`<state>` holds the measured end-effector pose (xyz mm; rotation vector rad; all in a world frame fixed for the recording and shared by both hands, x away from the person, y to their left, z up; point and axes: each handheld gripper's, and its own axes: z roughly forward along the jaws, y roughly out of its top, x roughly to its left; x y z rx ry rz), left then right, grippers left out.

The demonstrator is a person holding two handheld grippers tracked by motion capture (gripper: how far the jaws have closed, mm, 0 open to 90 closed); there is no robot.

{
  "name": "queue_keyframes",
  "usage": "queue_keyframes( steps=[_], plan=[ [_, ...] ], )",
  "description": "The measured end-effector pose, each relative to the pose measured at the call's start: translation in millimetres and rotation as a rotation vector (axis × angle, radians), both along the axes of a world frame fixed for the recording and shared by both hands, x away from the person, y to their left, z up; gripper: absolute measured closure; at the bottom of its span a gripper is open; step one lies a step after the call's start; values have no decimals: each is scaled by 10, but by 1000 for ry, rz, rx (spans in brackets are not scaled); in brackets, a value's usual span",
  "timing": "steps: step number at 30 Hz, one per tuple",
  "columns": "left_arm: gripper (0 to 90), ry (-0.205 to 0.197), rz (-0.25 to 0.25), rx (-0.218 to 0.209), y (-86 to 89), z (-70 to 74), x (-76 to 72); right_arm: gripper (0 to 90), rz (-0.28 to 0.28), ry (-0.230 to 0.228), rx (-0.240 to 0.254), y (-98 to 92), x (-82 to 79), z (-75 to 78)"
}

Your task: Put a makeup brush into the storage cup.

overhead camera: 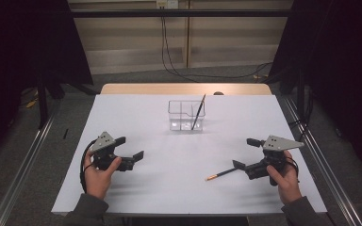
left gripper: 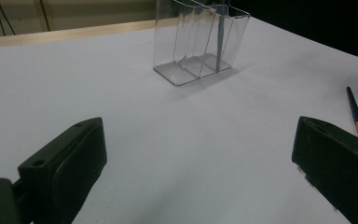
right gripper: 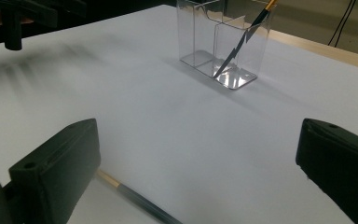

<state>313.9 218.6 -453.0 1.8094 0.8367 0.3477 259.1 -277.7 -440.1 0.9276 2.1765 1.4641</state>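
A white table seen from above, with a person's two hands at its near edge, each holding a black two-jaw gripper. At the left, the left gripper hovers low over bare tabletop with its jaws spread wide and nothing between them. Toward the far middle stands a clear plastic pen holder with compartments; one dark pencil already leans inside its right-hand compartment, tip down. On the near right a second pencil, dark with an orange end, lies flat on the table, pointing left. The right gripper sits at that pencil's right end, jaws wide apart and holding nothing; in the right gripper view the pencil runs beneath its near jaw rather than between the two.

The step appears to be picking up the lying pencil. It would likely go best if the right gripper shifts so the shaft lies centred between the jaws, crosses it squarely, lowers close to the table, and closes near mid-shaft so the pencil does not swing.
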Motion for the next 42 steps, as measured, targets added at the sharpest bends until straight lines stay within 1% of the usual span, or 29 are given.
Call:
queue_keyframes(
  steps=[1,2,3,6,7,10,12,13,16,17,19,20,23,24,25,27,29,30,31,32,33,35,38,42],
  plan=[
    [28,-1,-14,-3,14,1,1,0,-1,0,2,0,0,1],
    [28,-5,-3,8,19,7,-8,0,0,1,2,0,0,2],
    [28,-5,-4,5,25,7,-10,0,1,-1,1,1,2,2],
    [28,-5,6,11,39,9,-24,0,4,1,0,11,6,-3],
    [28,-5,-4,3,47,5,-26,0,2,1,-3,14,6,-4],
    [28,-7,4,16,63,3,-43,0,10,0,-6,19,11,-8],
    [28,-5,-3,10,73,-1,-46,0,12,1,-7,20,15,-11],
    [28,-6,7,15,74,-1,-53,0,13,2,-6,23,17,-10],
    [26,-7,-7,16,85,-6,-54,0,10,0,-10,28,20,-4],
    [25,-5,-3,12,79,-9,-57,0,17,-1,-11,28,24,-2],
    [23,-4,6,12,70,-10,-65,0,19,-3,-17,29,33,7],
    [23,-2,2,12,70,-9,-67,0,12,-1,-18,29,31,17],
    [21,-7,-13,11,74,-4,-71,0,21,-4,-24,39,40,41],
    [21,-6,-5,8,69,1,-79,0,22,-6,-29,44,44,50],
    [21,-6,-10,3,74,3,-80,0,26,-6,-34,52,50,59],
    [20,-7,-6,6,80,12,-88,0,35,-6,-35,63,60,81],
    [20,-12,2,9,89,20,-93,0,39,-8,-48,71,70,105],
    [20,-13,-8,2,94,19,-89,0,43,-8,-52,72,75,114],
    [20,-12,3,10,97,24,-96,0,44,-3,-52,75,82,120],
    [20,-12,-9,1,101,20,-91,0,43,-1,-57,80,87,121],
    [21,-11,-10,1,101,19,-91,0,46,3,-61,80,95,124],
    [20,-11,-1,12,98,21,-97,0,52,14,-67,92,108,120],
    [20,-10,-10,8,92,15,-92,0,58,26,-82,110,127,113],
    [20,-8,-3,19,91,13,-93,0,72,52,-100,133,151,109]
  ],
)
